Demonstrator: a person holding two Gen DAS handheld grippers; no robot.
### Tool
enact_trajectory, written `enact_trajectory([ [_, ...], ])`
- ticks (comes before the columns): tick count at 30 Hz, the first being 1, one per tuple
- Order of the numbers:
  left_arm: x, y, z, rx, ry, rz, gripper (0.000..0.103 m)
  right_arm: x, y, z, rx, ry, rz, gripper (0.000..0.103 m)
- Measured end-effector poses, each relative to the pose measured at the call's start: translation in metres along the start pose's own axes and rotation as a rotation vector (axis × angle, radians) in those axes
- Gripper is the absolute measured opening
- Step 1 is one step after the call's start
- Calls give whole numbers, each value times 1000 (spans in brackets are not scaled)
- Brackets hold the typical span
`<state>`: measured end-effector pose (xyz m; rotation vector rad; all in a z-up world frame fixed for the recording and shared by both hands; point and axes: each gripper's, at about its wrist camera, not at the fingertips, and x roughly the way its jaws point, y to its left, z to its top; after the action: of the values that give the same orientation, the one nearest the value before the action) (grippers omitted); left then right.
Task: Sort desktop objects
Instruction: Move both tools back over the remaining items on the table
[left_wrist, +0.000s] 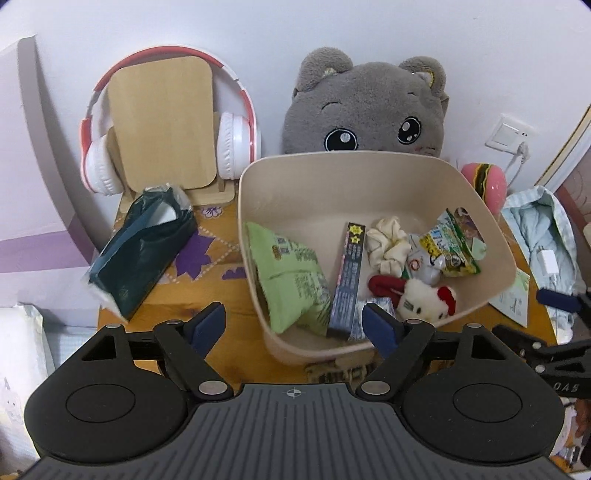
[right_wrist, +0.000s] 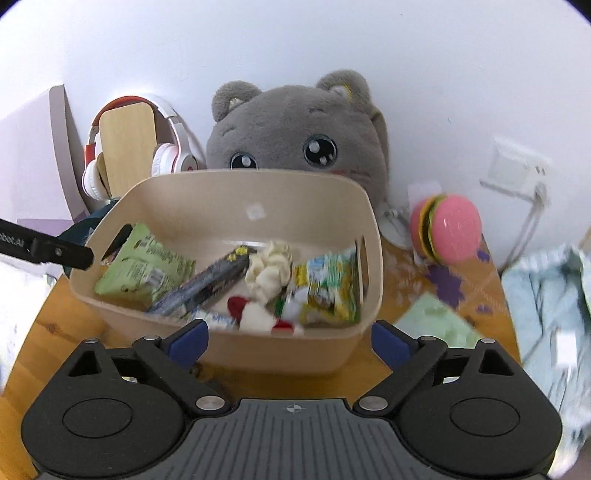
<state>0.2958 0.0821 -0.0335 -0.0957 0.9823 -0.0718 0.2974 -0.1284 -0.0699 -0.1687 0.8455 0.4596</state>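
Observation:
A beige plastic bin (left_wrist: 332, 177) (right_wrist: 229, 203) stands on the wooden table. It holds a green snack bag (left_wrist: 291, 273) (right_wrist: 147, 269), a dark long box (left_wrist: 347, 280) (right_wrist: 207, 284), a cream scrunchie (left_wrist: 388, 243) (right_wrist: 267, 273), a yellow-green packet (left_wrist: 450, 251) (right_wrist: 328, 291) and a small white plush (left_wrist: 424, 299). My left gripper (left_wrist: 295, 326) is open and empty at the bin's near left corner. My right gripper (right_wrist: 290, 341) is open and empty in front of the bin's near wall; it also shows at the right edge of the left wrist view (left_wrist: 554, 302).
A dark green tissue pack (left_wrist: 144, 251) lies left of the bin. Red-white headphones (left_wrist: 229, 144) hang on a wooden stand (left_wrist: 162, 122). A grey plush cat (left_wrist: 365, 107) sits behind the bin. A pink burger toy (right_wrist: 450, 229), a green card (right_wrist: 439, 325) and light blue cloth (right_wrist: 546, 306) are to the right.

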Motion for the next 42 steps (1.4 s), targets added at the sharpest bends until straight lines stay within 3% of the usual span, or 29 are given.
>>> enact_trajectory([
  [9,3,0,-48,8,66,-2,82,-1,18,-65,116,100,-23,98],
  [16,22,0,-83,-2,121,-16,82,14,34,-97,192,183,-20,96],
  [21,37,4,-96,-85,168,-50,82,25,43,-107,222,233,-15,88],
  [29,50,-5,-102,-165,163,-107,82,38,49,-111,235,286,-27,83],
  [42,86,-34,-98,-120,191,-68,83,48,45,-118,223,336,-51,80],
])
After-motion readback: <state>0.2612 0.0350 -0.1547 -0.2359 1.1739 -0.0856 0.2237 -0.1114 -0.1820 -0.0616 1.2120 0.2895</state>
